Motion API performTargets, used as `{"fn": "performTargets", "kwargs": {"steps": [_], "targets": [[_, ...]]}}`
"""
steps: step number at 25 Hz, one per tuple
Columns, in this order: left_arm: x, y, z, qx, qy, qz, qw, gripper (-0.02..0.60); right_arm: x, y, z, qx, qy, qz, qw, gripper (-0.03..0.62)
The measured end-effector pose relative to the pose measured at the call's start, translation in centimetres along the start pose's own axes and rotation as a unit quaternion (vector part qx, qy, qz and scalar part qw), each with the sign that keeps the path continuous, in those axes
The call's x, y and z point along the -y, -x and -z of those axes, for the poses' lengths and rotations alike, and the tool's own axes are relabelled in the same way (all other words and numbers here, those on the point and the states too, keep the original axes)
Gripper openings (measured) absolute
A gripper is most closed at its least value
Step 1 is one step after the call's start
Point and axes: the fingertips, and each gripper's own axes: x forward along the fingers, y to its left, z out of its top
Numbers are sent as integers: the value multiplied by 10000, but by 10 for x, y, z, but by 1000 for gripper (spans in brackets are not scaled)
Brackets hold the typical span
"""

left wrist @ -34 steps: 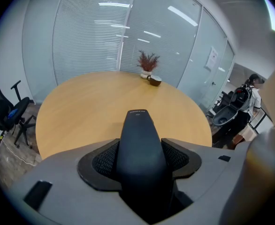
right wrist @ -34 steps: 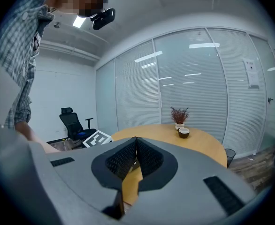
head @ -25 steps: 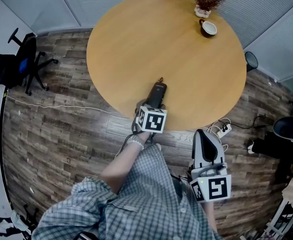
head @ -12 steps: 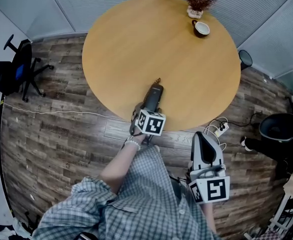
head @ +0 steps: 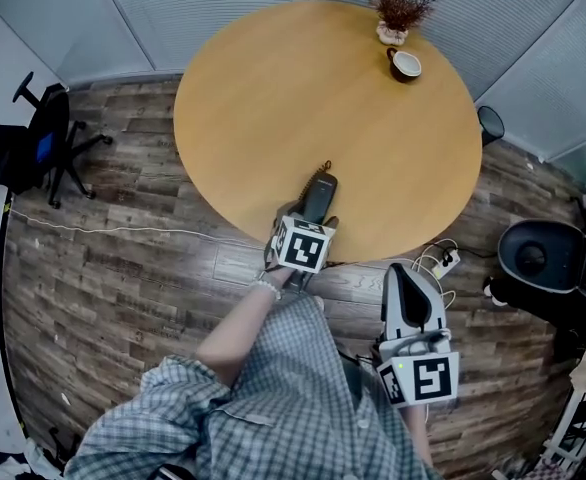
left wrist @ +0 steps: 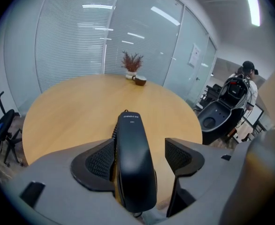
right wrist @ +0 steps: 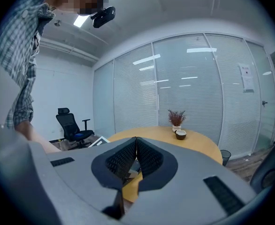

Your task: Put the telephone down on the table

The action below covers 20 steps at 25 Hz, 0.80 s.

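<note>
The black telephone handset lies lengthwise on the round wooden table, close to its near edge. My left gripper is around the handset's near end and its jaws are opening. In the left gripper view the handset rests against the left pad, with a clear gap to the right pad. My right gripper hangs low beside the person's body, off the table, with its pads pressed together on nothing.
A cup and a small potted plant stand at the table's far edge. On the wooden floor are an office chair at the left, a power strip and a black bin at the right.
The handset and left gripper stay at the table's near edge; only the head view has shifted slightly. The right gripper has not moved.
</note>
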Motion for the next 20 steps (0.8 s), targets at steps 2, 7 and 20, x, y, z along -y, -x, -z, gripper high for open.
{"fn": "performTargets", "kwargs": {"steps": [2, 7, 20], "targets": [[1, 11, -10, 202, 11, 66, 9998, 331, -5, -1, -3, 48, 10, -13, 10000, 9], [4, 42, -38, 728, -16, 173, 9972, 331, -15, -1, -9, 176, 30, -57, 9998, 9], [16, 151, -97, 2064, -127, 449, 9773, 307, -31, 2, -36, 618, 113, -57, 9980, 9]]}}
